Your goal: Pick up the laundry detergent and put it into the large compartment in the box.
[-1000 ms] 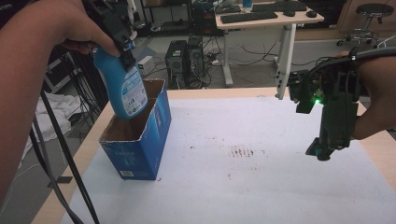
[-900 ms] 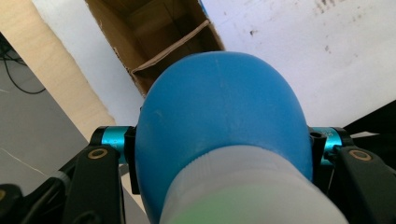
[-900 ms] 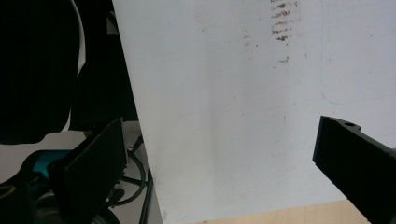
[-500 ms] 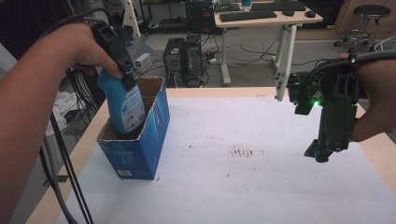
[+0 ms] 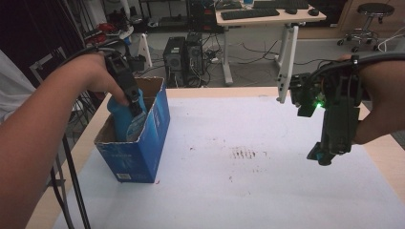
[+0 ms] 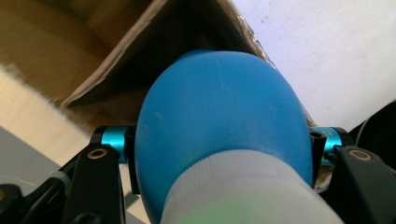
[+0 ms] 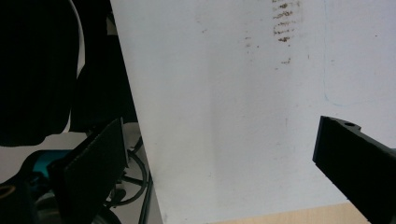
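Observation:
A blue bottle (image 5: 123, 121) with a white cap stands partly down inside an open blue cardboard box (image 5: 138, 152) at the table's left. My left gripper (image 5: 134, 104) is shut on the bottle's upper body; in the left gripper view the bottle (image 6: 219, 121) sits between both jaws, above the box's brown inner flap (image 6: 154, 42). My right gripper (image 5: 325, 156) hangs over the right side of the white sheet, pointing down, open with nothing in it; in the right gripper view its fingertips (image 7: 95, 161) stand wide apart over the sheet.
A white sheet (image 5: 248, 191) with dark smudges (image 5: 246, 153) covers the wooden table. Behind the table stand a desk (image 5: 267, 19), computer towers (image 5: 184, 57) and a stool (image 5: 372, 9). Cables trail down the left edge (image 5: 67, 181).
My left gripper has lowered the blue bottle from above the box down into it. The right gripper has stayed in place.

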Motion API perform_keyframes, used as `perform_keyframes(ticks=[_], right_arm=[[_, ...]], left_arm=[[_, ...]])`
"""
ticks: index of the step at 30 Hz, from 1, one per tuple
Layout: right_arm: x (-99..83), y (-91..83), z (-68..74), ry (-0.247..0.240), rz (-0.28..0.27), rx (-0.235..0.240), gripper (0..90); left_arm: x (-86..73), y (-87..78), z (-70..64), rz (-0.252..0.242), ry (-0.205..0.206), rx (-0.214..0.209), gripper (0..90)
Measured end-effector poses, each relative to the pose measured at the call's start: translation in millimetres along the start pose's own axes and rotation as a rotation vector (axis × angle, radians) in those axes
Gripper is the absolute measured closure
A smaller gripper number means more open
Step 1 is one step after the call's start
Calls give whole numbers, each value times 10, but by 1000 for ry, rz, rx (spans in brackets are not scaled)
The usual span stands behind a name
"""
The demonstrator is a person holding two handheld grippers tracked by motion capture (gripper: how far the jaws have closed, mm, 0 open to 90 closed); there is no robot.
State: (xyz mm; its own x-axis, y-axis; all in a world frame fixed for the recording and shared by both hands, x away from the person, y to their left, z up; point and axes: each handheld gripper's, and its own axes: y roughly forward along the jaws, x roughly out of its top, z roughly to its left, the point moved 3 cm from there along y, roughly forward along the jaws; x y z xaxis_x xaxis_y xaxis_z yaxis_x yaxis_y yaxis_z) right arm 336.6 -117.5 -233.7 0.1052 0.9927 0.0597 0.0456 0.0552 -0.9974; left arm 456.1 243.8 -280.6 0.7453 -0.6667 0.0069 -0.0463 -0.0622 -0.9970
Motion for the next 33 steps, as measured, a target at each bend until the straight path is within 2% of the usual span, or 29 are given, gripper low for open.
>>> perform_keyframes(ticks=[2,6,8,11,15,18,20,33], right_arm=[[3,-3,3,-1,0,0,21],[13,2,4,-9,-4,-2,21],[15,2,9,-6,0,-2,21],[22,7,9,-8,-2,-1,21],[38,8,23,-13,0,-3,21],[53,-4,34,-22,3,-8,21],[64,-18,38,-28,-4,-12,21],[80,-32,51,-29,-7,-17,21]], left_arm=[[-2,59,2,6,25,4,392],[-12,159,7,16,55,9,392],[-21,204,14,15,57,9,392],[-40,275,24,14,87,6,391],[-66,361,42,10,95,-6,390],[-73,422,23,12,161,-3,390],[-77,453,9,22,189,-1,389],[-103,459,-7,17,199,4,383]])
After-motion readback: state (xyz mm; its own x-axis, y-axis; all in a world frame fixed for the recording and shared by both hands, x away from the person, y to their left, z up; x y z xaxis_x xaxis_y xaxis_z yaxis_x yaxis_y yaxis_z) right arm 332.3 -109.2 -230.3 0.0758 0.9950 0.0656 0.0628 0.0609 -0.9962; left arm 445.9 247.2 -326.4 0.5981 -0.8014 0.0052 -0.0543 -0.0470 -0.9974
